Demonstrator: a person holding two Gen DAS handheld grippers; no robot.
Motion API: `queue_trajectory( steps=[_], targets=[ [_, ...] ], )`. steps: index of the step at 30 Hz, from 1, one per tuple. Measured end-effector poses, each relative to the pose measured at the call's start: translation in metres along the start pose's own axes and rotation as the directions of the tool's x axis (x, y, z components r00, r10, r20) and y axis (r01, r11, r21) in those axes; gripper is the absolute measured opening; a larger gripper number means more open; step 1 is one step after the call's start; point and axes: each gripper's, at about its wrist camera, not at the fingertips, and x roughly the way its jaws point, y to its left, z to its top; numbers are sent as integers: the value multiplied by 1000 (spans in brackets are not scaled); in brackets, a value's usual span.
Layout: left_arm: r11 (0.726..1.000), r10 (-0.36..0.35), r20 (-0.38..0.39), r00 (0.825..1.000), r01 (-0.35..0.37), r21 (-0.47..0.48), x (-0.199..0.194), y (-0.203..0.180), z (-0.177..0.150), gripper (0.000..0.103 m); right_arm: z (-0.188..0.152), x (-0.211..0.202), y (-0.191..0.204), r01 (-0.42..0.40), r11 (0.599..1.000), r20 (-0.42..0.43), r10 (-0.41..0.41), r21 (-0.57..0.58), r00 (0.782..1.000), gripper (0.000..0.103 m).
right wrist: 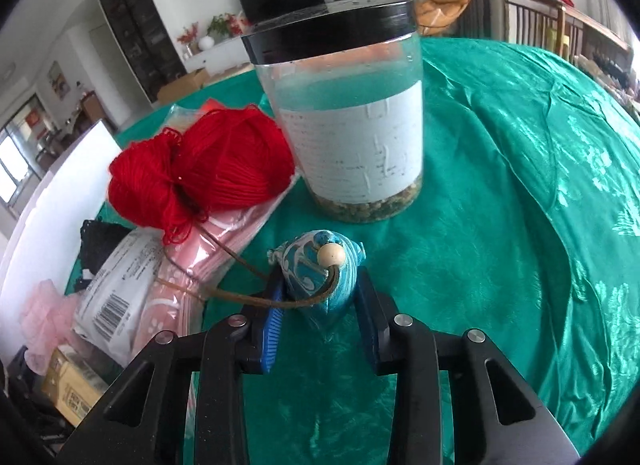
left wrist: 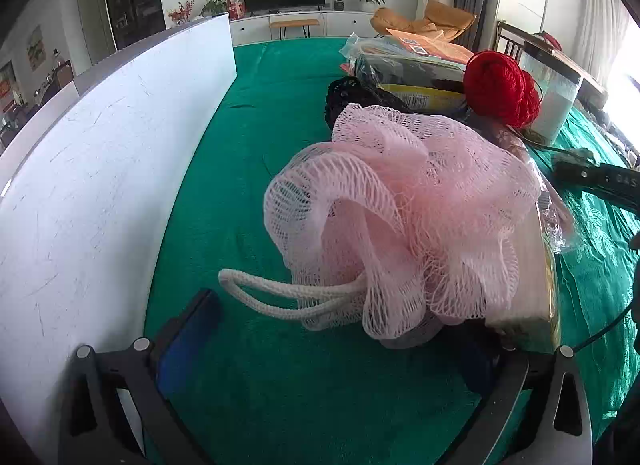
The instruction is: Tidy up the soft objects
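Two grippers work over a worktop (right wrist: 500, 193) draped in a green cloth. The right gripper (right wrist: 320, 297) has its jaws clamped on a small blue-and-white patterned pouch (right wrist: 316, 269), one blue pad pressing each side of it. A pale wooden bead (right wrist: 326, 255) sits on the pouch's front, and a brown leather cord (right wrist: 240, 265) runs from it toward the pile at the worktop's left side. Just beyond the pouch stands a clear plastic jar (right wrist: 348, 125) with a black lid, a white label and a layer of dried bits at the bottom. Beside the jar, a ball of red yarn (right wrist: 200, 177) rests on top of a pink packet (right wrist: 224, 241) wrapped in clear plastic, with a white packet bearing a barcode (right wrist: 116, 293) lying against it.

The left gripper (left wrist: 324, 345) has its jaws standing wide apart, holding nothing. A pink mesh bath sponge (left wrist: 400, 217) lies just ahead of them on the cloth, its white rope loop (left wrist: 280, 297) trailing toward the left pad, and its right side appears to cover the right finger's tip. A white board (left wrist: 100, 185) stands upright along the worktop's left edge. Behind the sponge lie a black mesh item (left wrist: 352, 95) and a stack of flat packets (left wrist: 412, 65), with the red yarn (left wrist: 500, 85) and the jar (left wrist: 556, 97) to the right.
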Motion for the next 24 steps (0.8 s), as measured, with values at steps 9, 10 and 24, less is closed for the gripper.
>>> queue_trajectory(
  steps=[9, 10, 24],
  targets=[
    [1000, 3, 0, 1000, -3, -4, 0, -1, 0, 103, -27, -58, -97, 153, 957, 60, -173, 246, 983, 35],
    [1000, 3, 0, 1000, -3, -4, 0, -1, 0, 103, -21, -57, -104, 135, 952, 66, -159, 276, 985, 35],
    [1000, 4, 0, 1000, -4, -4, 1, -1, 0, 103, -5, -49, -117, 113, 955, 99, -145, 276, 984, 70]
  ],
)
